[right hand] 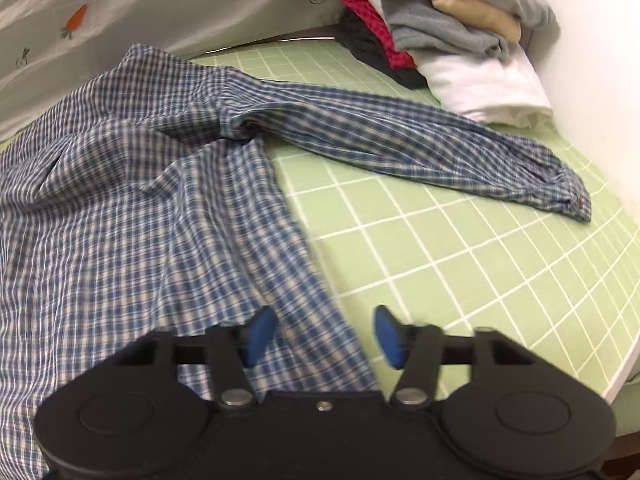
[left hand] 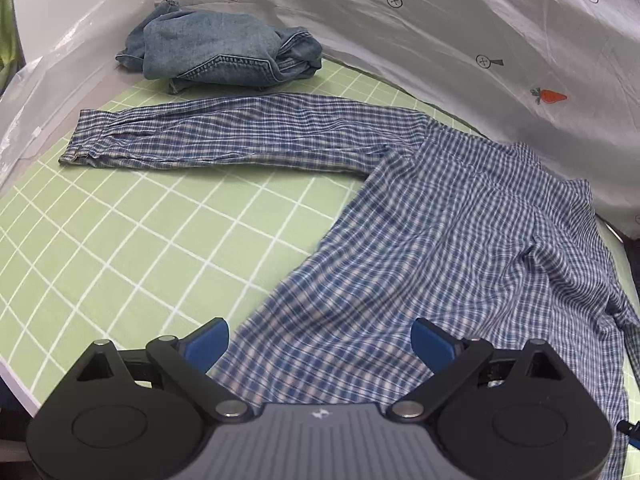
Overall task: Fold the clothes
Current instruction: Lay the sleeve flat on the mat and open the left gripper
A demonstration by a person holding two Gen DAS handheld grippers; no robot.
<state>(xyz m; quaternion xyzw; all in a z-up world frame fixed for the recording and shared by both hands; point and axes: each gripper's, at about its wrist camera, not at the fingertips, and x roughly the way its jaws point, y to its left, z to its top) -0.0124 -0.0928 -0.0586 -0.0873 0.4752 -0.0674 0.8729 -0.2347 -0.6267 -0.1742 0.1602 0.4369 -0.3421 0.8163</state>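
Over shirt [left hand: 460,240] hem: left gripper [left hand: 320,340] apart, right gripper [right hand: 320,334] half apart, both empty.

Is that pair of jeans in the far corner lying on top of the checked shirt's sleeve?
No, the bundled jeans sit beyond the shirt sleeve, with a strip of green grid cover showing between them.

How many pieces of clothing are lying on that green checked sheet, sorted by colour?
Blue-and-white plaid long-sleeved shirt: 1
Crumpled blue denim garment: 1
Grey knit garment: 1 at least
Folded white cloth: 1
Red patterned cloth: 1
Black cloth: 1
Beige cloth: 1
Total: 7 that can be told apart; the pile on the right may hide more.
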